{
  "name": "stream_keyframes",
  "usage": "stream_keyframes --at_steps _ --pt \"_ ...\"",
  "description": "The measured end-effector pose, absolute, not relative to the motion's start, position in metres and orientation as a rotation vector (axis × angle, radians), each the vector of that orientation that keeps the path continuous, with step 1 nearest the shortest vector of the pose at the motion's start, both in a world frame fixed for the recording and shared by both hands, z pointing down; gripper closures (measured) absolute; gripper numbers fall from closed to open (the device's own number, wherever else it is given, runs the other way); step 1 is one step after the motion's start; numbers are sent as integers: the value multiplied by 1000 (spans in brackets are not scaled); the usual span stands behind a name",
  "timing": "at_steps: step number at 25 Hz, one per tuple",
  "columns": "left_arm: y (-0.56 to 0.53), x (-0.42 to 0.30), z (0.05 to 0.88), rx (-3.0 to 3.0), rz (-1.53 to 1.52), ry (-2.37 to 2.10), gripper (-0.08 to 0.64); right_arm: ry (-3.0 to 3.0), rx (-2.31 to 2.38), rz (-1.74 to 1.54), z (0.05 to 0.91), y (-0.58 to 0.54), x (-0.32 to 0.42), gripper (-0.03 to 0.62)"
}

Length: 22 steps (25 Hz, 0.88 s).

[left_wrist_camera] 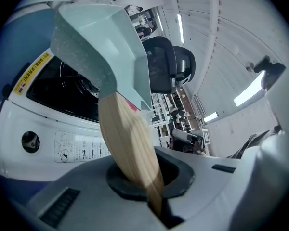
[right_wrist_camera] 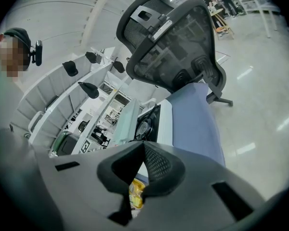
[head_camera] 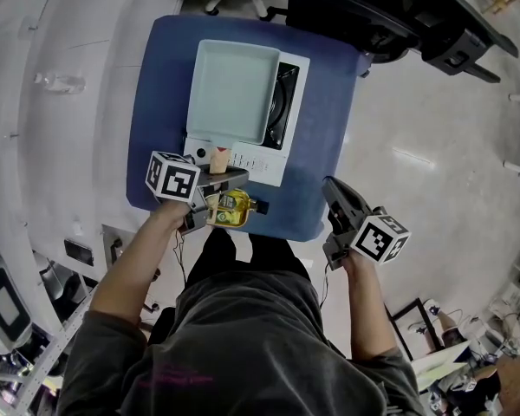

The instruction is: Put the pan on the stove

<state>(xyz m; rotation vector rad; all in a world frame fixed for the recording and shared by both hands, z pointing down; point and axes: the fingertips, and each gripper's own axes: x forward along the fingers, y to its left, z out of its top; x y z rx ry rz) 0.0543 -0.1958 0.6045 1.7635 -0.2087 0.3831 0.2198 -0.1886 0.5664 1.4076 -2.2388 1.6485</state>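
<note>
The blue-topped square table [head_camera: 329, 102] carried a white portable stove with a black burner top [head_camera: 292, 120]. The pale green square pan [head_camera: 230, 89] lay over most of the stove, offset so the burner showed past one side. In the left gripper view the pan looked angled above the black top, so I could not tell whether its base sat flat.

The left gripper [left_wrist_camera: 149, 177] was clamped tight on the pan's light wooden handle [left_wrist_camera: 130, 148], near the handle's free end. The right gripper [right_wrist_camera: 142, 172] hung off the table's near corner, jaws together on nothing.

My judgement: the step was the set-down. It wanted the pan levelled and slid over the burner before the base met the stove, with the clamp opened only once the weight was on the stove. A small yellow bottle [head_camera: 230, 208] sat just beside the left gripper – worth avoiding on the way out.
</note>
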Motion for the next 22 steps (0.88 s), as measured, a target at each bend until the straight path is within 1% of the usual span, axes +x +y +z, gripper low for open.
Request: stream_keyframes --at_steps 22 --pt "-194 67 632 1689 408 -175 560 -2184 1386 1684 584 -184 220 589"
